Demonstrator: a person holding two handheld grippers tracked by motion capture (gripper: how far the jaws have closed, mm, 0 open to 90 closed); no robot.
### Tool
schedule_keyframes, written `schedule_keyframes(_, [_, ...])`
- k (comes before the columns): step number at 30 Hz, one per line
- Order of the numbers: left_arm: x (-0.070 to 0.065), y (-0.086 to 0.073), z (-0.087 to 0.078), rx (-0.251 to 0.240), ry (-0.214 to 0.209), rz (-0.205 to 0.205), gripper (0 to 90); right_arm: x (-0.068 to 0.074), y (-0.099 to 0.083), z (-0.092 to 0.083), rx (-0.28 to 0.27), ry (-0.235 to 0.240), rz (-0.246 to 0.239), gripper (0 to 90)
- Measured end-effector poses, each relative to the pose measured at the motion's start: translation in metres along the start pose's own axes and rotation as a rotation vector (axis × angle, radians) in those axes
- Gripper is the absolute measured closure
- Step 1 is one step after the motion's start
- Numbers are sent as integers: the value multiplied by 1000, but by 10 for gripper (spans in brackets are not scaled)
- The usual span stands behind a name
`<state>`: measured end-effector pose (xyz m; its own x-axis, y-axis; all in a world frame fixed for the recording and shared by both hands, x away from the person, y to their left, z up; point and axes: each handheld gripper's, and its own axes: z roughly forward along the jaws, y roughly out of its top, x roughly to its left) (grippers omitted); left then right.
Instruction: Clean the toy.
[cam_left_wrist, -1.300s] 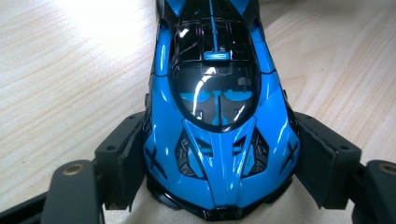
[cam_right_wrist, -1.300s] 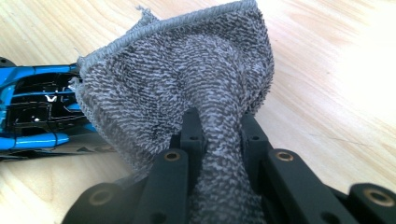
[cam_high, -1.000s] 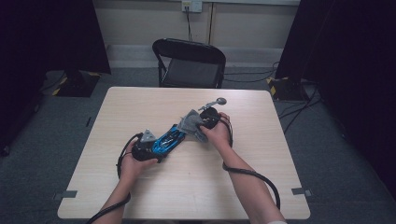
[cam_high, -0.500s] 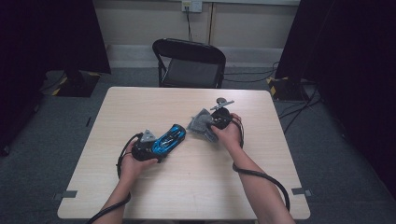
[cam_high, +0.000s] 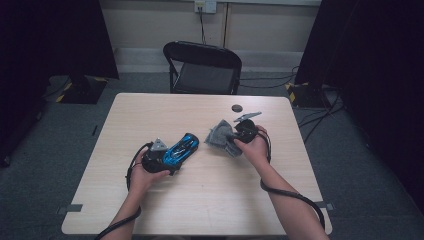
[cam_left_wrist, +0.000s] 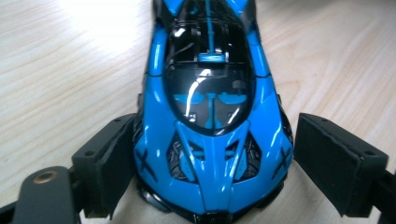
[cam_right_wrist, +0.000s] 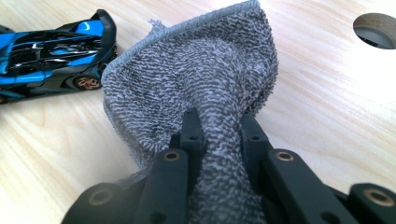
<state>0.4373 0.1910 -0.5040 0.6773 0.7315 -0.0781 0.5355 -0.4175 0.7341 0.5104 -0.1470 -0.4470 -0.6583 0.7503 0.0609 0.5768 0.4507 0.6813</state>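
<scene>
1. The left gripper (cam_high: 167, 159) sits at the near left of the table (cam_high: 200, 205), and its jaws have just been opening. In the left gripper view they now stand wide on either side of the blue toy car (cam_left_wrist: 212, 116): the left pad (cam_left_wrist: 112, 158) is right against the car's flank, while the right pad (cam_left_wrist: 336, 158) is clear of it with a gap showing.
2. The car is between those jaws on the tabletop, one end towards the gripper, its length running away to the far right.
3. The right gripper (cam_high: 235, 136), right of centre, has its jaws pinched tight on a grey towelling cloth (cam_right_wrist: 196, 93); the bunched cloth fans out beyond the fingertips.
4. Cloth and car are apart, a strip of bare wood between them, the cloth to the right of the car.
5. The car is glossy blue with black panels, a dark canopy and a bronze-coloured wheel (cam_right_wrist: 86, 83).
</scene>
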Motion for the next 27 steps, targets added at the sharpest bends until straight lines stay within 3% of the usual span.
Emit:
schedule_keyframes(5, [5,2,-6,11,17,-60,160,2,-3,-3,-4,10,-6,764])
schedule_keyframes(7, [4,4,-7,14,24,-35,160,3,-6,-4,-11,24,-10,764])
schedule_keyframes(10, [2,9,-13,-22,1,-40,160,4,-8,-6,-15,33,-17,764])
schedule_keyframes(17, [-4,30,-20,-51,-24,-17,180,6,-8,-12,-25,48,-35,764])
schedule_keyframes(19, [-5,37,-17,-41,-40,-9,211,8,-9,-14,-31,56,-39,764])
schedule_keyframes(21, [-6,42,-13,-28,-27,15,285,11,-12,-17,-37,68,-37,764])
schedule_keyframes(27, [-4,53,2,13,-23,34,373,15,-21,-23,-44,93,-47,764])
